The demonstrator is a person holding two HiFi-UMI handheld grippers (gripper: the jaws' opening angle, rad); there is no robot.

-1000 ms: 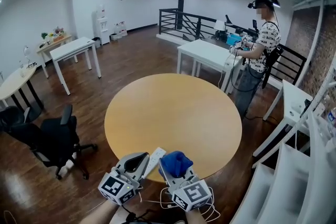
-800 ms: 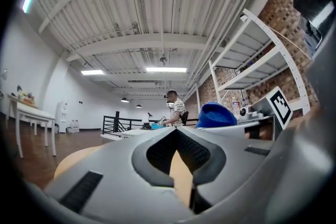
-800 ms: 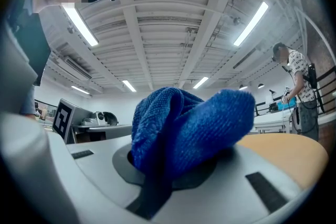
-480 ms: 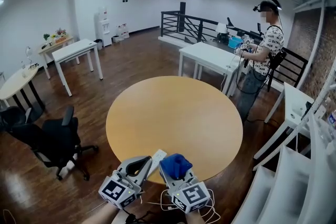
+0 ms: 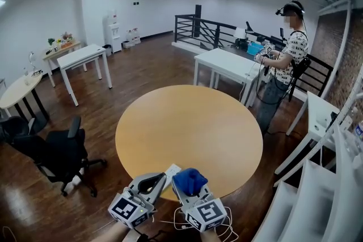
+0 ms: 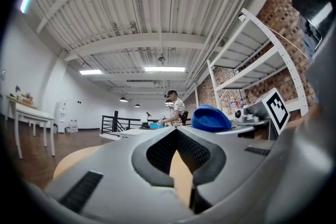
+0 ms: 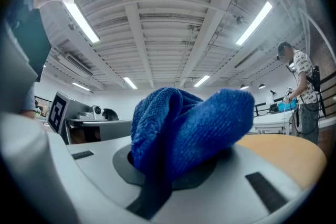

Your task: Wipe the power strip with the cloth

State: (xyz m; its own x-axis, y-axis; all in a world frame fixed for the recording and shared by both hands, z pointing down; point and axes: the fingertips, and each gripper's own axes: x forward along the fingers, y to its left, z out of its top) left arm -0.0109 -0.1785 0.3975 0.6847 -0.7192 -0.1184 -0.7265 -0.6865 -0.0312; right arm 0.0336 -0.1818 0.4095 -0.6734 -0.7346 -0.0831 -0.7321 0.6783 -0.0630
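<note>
A white power strip (image 5: pixel 172 169) lies at the near edge of the round wooden table (image 5: pixel 193 127), and only its end shows between my two grippers. Left of the strip is my left gripper (image 5: pixel 156 178), its jaws shut (image 6: pixel 177 136) with nothing between them; I cannot tell whether it touches the strip. Just right of the strip, my right gripper (image 5: pixel 187 185) is shut on a bunched blue cloth (image 5: pixel 190 177). In the right gripper view the cloth (image 7: pixel 189 123) bulges out over the jaws and hides their tips. It also shows in the left gripper view, cloth (image 6: pixel 210 118).
A person (image 5: pixel 283 59) stands at a white table (image 5: pixel 227 62) behind the round one. A black office chair (image 5: pixel 54 150) is on the left, white shelving (image 5: pixel 329 178) on the right, and loose cables (image 5: pixel 181 218) hang under the near table edge.
Both grippers stay at the table's near edge beside the strip, the cloth still gripped. Only the head view has shifted slightly.
</note>
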